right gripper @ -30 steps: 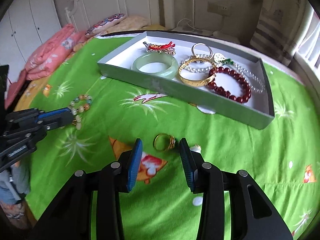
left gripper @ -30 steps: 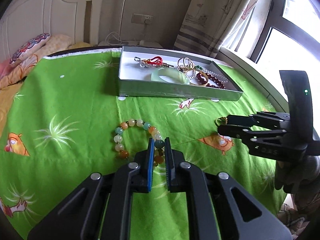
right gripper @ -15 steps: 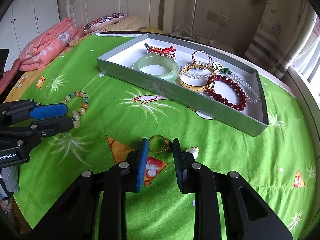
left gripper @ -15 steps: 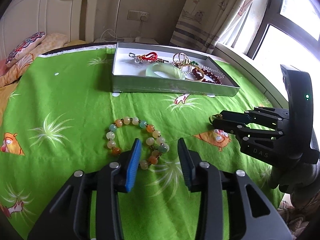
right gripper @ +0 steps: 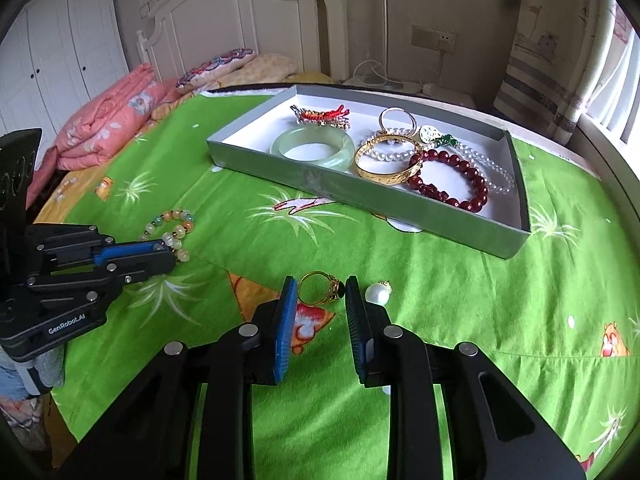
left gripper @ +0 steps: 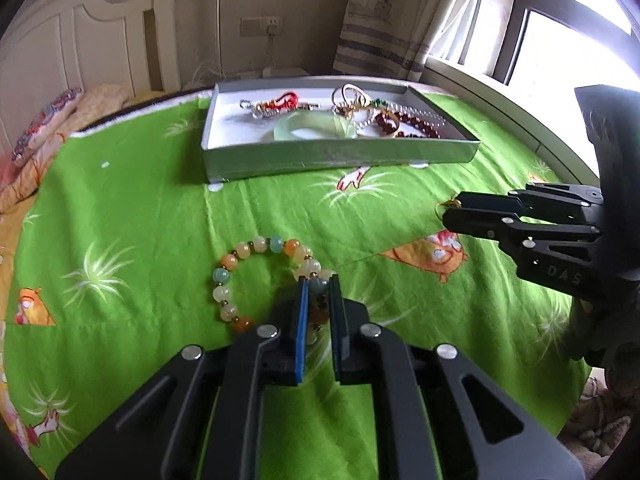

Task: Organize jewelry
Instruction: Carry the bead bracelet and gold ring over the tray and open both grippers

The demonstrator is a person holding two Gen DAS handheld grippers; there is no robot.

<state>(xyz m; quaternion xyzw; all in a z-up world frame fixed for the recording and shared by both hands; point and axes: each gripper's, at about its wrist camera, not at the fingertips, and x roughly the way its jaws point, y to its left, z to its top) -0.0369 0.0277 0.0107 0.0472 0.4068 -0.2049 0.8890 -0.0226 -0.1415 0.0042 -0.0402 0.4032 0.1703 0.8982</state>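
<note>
A bracelet of pale, orange and teal beads [left gripper: 256, 276] lies on the green cloth. My left gripper [left gripper: 318, 284] is shut on the beads at its right side; it also shows in the right wrist view [right gripper: 168, 254]. A gold ring with a dark stone [right gripper: 320, 288] stands on the cloth between the tips of my right gripper [right gripper: 320, 292], whose jaws sit close on both sides of it; contact is unclear. A white pearl earring [right gripper: 376, 292] lies just right of it. The grey tray [right gripper: 360, 188] holds a jade bangle [right gripper: 312, 148], a gold bangle and red beads.
The green cartoon-print cloth [left gripper: 120, 216] covers the bed. Folded pink quilts [right gripper: 108, 120] and a pillow lie at the far left. A window ledge [left gripper: 500, 92] and curtain run along the right side, and a white headboard stands behind.
My left gripper opened half a second ago and has now shut again on the beaded bracelet. My right gripper has narrowed around the gold ring and sits a little further forward.
</note>
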